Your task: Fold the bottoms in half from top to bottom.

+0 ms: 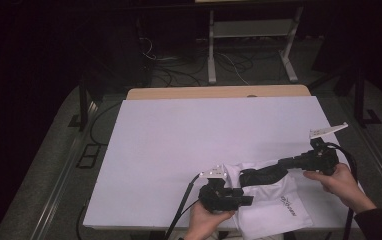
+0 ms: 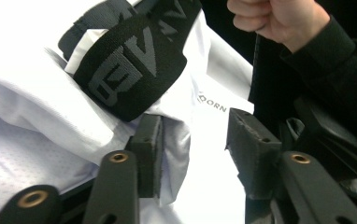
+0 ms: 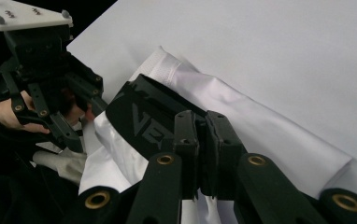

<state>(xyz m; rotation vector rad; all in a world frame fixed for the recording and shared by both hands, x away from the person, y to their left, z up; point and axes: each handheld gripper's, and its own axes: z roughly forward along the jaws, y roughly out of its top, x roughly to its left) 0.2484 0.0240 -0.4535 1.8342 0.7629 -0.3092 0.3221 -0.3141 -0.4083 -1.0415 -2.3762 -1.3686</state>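
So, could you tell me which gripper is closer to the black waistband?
Right. The right gripper is shut on the black waistband itself, while the left gripper is open just short of it, over the white fabric.

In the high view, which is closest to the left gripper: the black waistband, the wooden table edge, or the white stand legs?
1. Black waistband, just right of the left gripper.
2. Wooden table edge, far side.
3. White stand legs, on the floor beyond.
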